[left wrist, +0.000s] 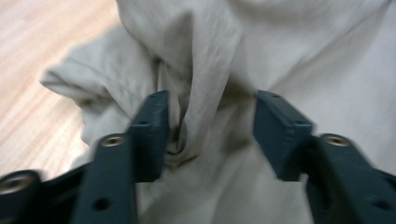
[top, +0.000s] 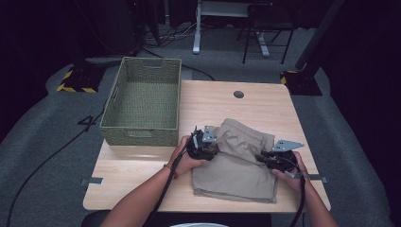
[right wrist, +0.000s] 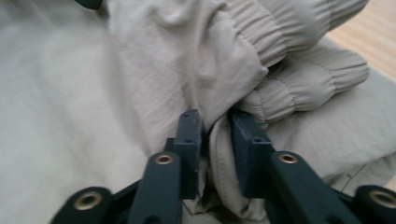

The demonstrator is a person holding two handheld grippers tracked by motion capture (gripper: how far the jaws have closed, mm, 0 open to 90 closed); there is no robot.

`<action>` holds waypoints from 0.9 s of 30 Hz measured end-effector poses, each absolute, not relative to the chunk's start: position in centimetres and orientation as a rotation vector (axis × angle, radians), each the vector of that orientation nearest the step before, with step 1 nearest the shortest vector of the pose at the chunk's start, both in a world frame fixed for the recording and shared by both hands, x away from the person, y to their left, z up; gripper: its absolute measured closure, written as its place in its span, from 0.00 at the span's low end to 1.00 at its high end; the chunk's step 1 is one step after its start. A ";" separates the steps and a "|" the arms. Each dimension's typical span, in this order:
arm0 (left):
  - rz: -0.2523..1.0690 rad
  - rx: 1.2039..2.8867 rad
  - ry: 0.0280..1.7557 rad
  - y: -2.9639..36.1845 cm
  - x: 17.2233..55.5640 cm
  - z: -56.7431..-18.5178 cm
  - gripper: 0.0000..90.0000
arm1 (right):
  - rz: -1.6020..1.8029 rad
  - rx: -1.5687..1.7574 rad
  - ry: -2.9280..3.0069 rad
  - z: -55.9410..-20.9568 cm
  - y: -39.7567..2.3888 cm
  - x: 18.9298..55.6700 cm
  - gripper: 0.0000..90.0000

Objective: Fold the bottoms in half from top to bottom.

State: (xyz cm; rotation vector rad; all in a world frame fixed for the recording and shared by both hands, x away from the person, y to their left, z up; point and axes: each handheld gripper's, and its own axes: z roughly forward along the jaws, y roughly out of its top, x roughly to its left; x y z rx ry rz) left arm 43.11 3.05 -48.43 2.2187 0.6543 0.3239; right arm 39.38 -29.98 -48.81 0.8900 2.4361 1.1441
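Beige shorts (top: 236,163) with an elastic waistband lie folded and rumpled on the wooden table (top: 137,177). My left gripper (top: 213,149) is at the shorts' left edge. In the left gripper view its jaws (left wrist: 210,126) stand open around a raised fold of the shorts (left wrist: 205,70); the cloth brushes the left pad only. My right gripper (top: 261,158) is at the shorts' right side. Its jaws (right wrist: 215,135) stand narrowly apart, with a fold of the shorts (right wrist: 154,79) lying loosely between them just below the gathered waistband (right wrist: 303,86).
A green woven basket (top: 142,135) with nothing in it stands at the table's back left, close to my left hand. A round cable hole (top: 239,94) sits near the far edge. Bare wood lies behind the shorts and at the front left.
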 end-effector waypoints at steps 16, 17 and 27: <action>0.268 2.248 0.762 0.6 46.2 -47.9 0.33 | 1.066 1.058 2.350 -46.9 -29.1 41.0 0.41; 0.257 2.255 0.775 0.5 46.3 -48.2 0.34 | 1.055 1.103 2.344 -47.1 -29.1 41.3 0.40; 0.236 2.377 0.644 -0.1 45.6 -48.6 0.71 | 0.947 1.078 2.407 -48.3 -28.3 41.5 0.57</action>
